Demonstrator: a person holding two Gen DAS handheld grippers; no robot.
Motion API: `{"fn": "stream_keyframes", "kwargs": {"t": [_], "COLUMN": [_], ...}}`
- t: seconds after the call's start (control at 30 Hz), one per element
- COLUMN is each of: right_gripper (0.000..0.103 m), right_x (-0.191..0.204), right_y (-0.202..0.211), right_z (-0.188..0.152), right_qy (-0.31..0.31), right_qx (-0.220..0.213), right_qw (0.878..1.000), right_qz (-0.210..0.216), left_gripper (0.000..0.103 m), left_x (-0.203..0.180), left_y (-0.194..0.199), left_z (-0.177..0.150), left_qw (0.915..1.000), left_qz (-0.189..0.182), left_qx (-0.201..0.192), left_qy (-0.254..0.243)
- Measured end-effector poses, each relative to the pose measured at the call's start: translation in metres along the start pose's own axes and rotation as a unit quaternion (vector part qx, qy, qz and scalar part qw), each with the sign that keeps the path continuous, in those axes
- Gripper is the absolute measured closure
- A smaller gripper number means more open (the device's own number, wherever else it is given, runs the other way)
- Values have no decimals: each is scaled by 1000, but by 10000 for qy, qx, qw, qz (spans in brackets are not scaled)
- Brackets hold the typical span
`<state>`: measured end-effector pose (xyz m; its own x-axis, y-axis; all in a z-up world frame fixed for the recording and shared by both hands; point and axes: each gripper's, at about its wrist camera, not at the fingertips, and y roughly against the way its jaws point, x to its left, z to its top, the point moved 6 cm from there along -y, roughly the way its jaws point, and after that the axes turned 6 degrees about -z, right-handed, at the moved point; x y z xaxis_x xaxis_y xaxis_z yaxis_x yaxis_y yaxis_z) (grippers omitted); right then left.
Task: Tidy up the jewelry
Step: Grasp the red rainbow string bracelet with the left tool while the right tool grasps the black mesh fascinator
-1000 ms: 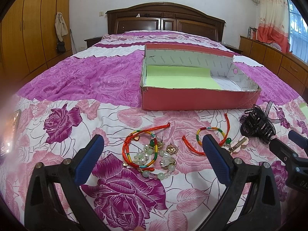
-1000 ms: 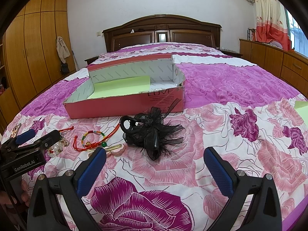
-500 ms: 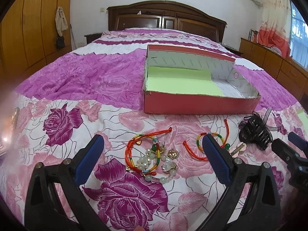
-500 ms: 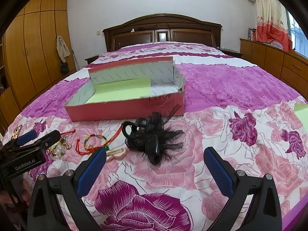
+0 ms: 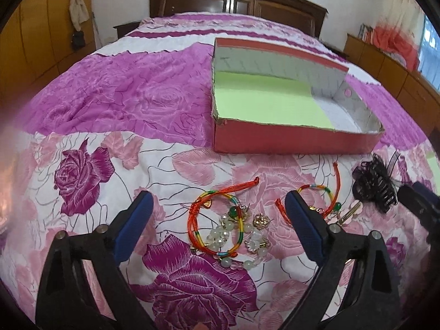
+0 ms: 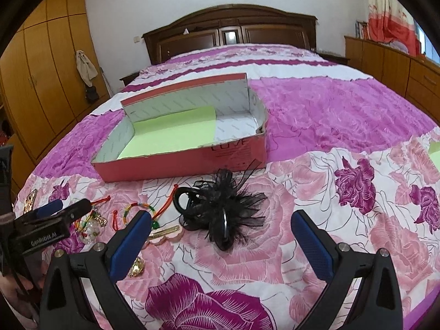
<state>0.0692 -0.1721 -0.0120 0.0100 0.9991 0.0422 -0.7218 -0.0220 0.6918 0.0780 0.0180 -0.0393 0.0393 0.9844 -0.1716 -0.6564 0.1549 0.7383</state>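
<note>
Two grippers, left gripper (image 5: 217,220) and right gripper (image 6: 221,233), are being held wide open and empty over the bedspread (image 5: 115,101), bracelets (image 5: 214,225) lying between the left fingers, the red box (image 5: 288,143) at twelve o'clock.

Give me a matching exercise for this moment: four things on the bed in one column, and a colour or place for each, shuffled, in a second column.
Things
1. box
2. hair clip
3. paper sheet
4. bead bracelet

Descriptions
A. black, with feathery trim, in front of the right tongs
B. light green, lying flat inside the box
C. pale beads, between the fingers of the left tongs
D. red outside, open, nothing in it but a sheet

Pairs: 1-D, 2-A, 3-B, 4-C
</note>
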Motion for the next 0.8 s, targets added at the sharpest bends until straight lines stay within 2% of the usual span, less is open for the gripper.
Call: {"fn": "stream_keyframes", "kwargs": {"t": [0.13,0.3,0.47,0.53,0.67,0.73,0.8], "right_gripper": [0,0,1,6,8,13,18], "right_x": [-3,-6,-7,-6,-4,-4,-2], "right_y": [-14,-30,-44,-49,-56,-58,-59], "right_z": [2,1,-3,-5,-9,-9,-10], "right_qy": [-126,-263,-330,-318,-283,-251,-221], "right_qx": [235,495,719,806,913,922,939], "right_qw": [9996,9984,9968,9962,9954,9954,9953], "right_qz": [-5,45,88,66,91,113,119], "left_gripper": [24,44,54,58,65,67,76], "left_x": [7,22,26,26,30,30,28], "left_y": [-3,-14,-22,-24,-28,-28,-26], "left_z": [1,-1,-6,-6,-8,-8,-9], "left_qw": [9998,9985,9972,9971,9962,9961,9960], "left_qz": [-100,-132,-216,-216,-264,-306,-396], "left_qx": [137,379,515,525,576,570,551], "left_qy": [106,379,488,503,589,601,586]}}
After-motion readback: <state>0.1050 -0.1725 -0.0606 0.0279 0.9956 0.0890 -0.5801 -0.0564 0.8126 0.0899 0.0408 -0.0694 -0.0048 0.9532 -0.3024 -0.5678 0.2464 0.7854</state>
